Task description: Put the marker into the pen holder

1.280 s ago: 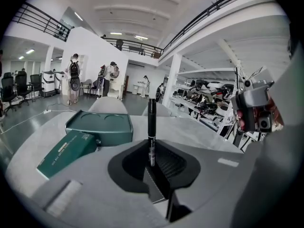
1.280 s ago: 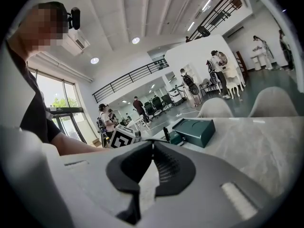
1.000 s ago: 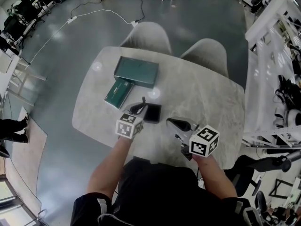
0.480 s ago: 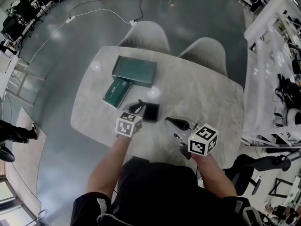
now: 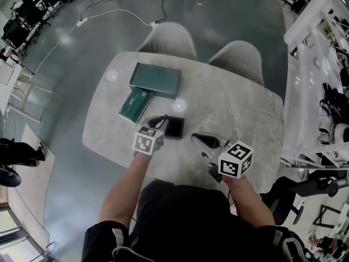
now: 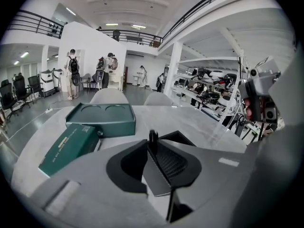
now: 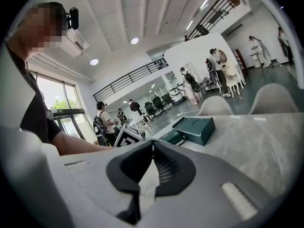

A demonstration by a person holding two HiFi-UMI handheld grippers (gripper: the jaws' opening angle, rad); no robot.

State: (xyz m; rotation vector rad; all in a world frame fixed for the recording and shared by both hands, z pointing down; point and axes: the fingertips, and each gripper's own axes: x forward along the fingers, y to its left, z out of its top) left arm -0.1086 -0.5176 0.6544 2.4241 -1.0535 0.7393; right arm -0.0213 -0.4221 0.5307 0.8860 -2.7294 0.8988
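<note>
I am clamping my left gripper (image 6: pixel 152 145) on the marker (image 6: pixel 153 137), with the jaws pressed together around its barrel and only a short dark end showing above their tips. It is hanging over the table (image 5: pixel 240 108), just on my side of the black pen holder (image 6: pixel 178 137), whose open top is facing upward right behind the jaws. The marker's long axis is running roughly upright, crossing the jaws. I cannot tell which end is the cap. I am judging it to be light and stiff, with a smooth round barrel that may twist or slide in the pads, so a hold near the middle, square across the barrel, is suiting it best and leaving the lower end free to enter the holder. My right gripper (image 7: pixel 152 148) is hovering near my body with its jaws together on nothing.
</note>
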